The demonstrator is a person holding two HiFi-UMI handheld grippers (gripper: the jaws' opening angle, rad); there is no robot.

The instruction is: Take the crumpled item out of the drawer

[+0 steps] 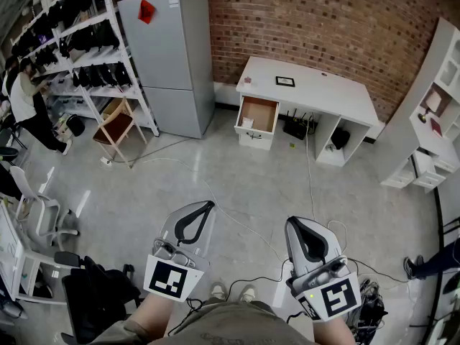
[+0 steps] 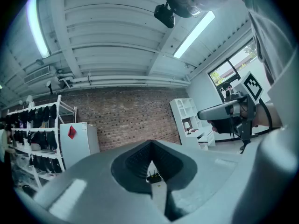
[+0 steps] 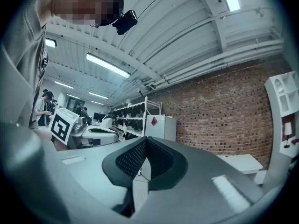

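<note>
A white desk (image 1: 323, 92) stands against the brick wall far ahead, and its left drawer (image 1: 257, 115) is pulled open. Something pale (image 1: 248, 123) lies in the drawer, too small to make out. My left gripper (image 1: 210, 205) and right gripper (image 1: 292, 222) are held low near the person's body, well short of the desk, over the grey floor. Both sets of jaws meet at the tips with nothing between them. The left gripper view shows its shut gripper (image 2: 150, 143) aimed at the brick wall, and the right gripper view shows its shut gripper (image 3: 145, 139) likewise.
A grey fridge (image 1: 169, 56) stands left of the desk, beside a rack of dark items (image 1: 79, 49) and a wooden stool (image 1: 115, 124). A white shelf unit (image 1: 431, 121) is at the right. Cables (image 1: 237, 221) cross the floor. A person (image 1: 25, 99) stands far left.
</note>
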